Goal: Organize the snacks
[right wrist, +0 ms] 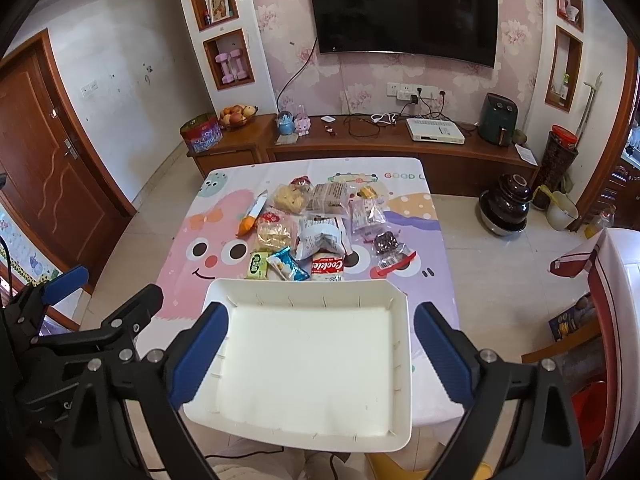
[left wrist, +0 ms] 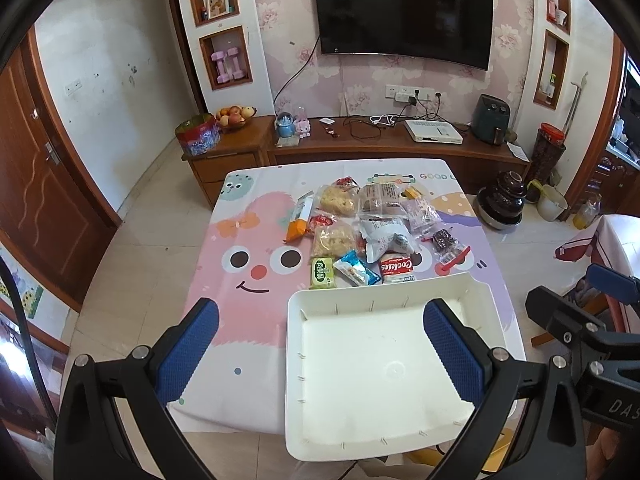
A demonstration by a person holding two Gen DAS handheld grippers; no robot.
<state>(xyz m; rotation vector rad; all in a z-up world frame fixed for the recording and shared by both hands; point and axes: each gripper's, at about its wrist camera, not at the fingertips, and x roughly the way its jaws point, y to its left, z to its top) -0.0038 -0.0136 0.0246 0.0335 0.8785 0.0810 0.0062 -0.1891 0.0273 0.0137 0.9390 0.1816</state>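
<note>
Table: the table [left wrist: 256, 380] has a pink and purple cloth with a big smiling face on it.
TV: a black TV [left wrist: 402, 14] hangs on the flowery wall behind the table.
Tray: a white tray [left wrist: 360, 420] sits at the near edge of the table, toward the right side. It has nothing in it.
Left gripper: the left gripper [left wrist: 320, 328] hangs above the near edge of the table with its blue fingers [left wrist: 188, 348] far apart. It holds nothing. One finger is over the pink cloth and the other is over the tray.
Right gripper: the right gripper [right wrist: 316, 332] hangs above the tray with its fingers [right wrist: 200, 348] spread wide. It holds nothing.
Snacks: a pile of snacks lies in the middle of the table, just behind the tray. None are in the tray.
White bag: a crumpled white bag [left wrist: 384, 236] lies in the middle of the pile.
Cracker bags: two clear bags of pale crackers, one at the back [left wrist: 336, 200] and one nearer [left wrist: 334, 240].
Cookies: a red and white pack [left wrist: 397, 267] that says "Cookies" lies right at the tray's far edge.
Blue pack: a blue pack [left wrist: 356, 268] lies tilted, just left of the Cookies.
Green pack: a small green pack [left wrist: 322, 273] lies just left of the blue pack.
Orange pack: a long orange and white pack [left wrist: 299, 220] lies on the left side of the pile.
Dark snack: a dark snack in a clear wrap [left wrist: 442, 238] lies on the right side of the pile.
</note>
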